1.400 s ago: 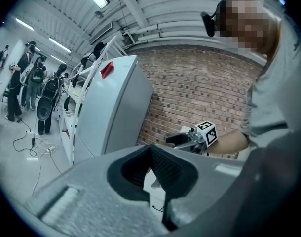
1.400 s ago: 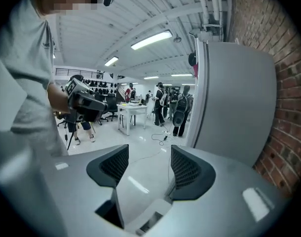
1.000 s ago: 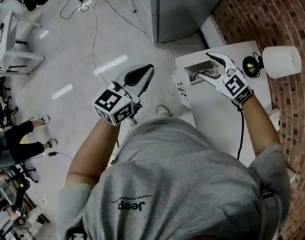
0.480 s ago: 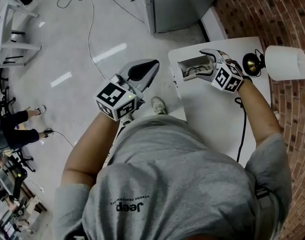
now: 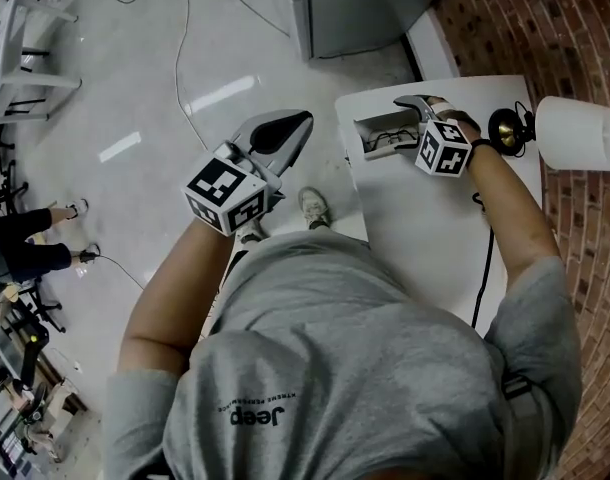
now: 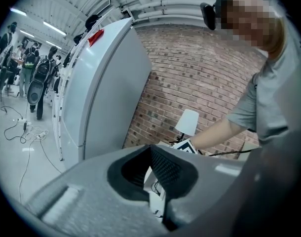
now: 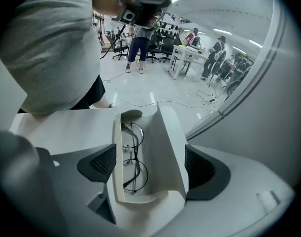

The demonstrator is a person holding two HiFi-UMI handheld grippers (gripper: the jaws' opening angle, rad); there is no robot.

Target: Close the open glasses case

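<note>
Since a second ago the right gripper [image 5: 413,116] has dropped from above the table [image 5: 425,228] onto the open glasses case [image 5: 377,133], its marker cube turning to face up, and its jaws have just been opening. In the right gripper view they are spread wide, one dark pad on each side of the case [image 7: 168,142] and neither pressing on it. The left gripper [image 5: 280,136] has shifted only a little and hangs over the floor left of the table, its jaw tips pressed together on nothing. The case lies at the table's far left corner, close to both edges. A grey cabinet [image 5: 370,8] stands just beyond it and a lamp [image 5: 575,133] to the right by the brick wall. Bare tabletop lies on its near side. From the head, the right gripper covers the case's right end and the person's body hides the near table. The glasses [image 7: 133,157] show clearly only in the right gripper view.
</note>
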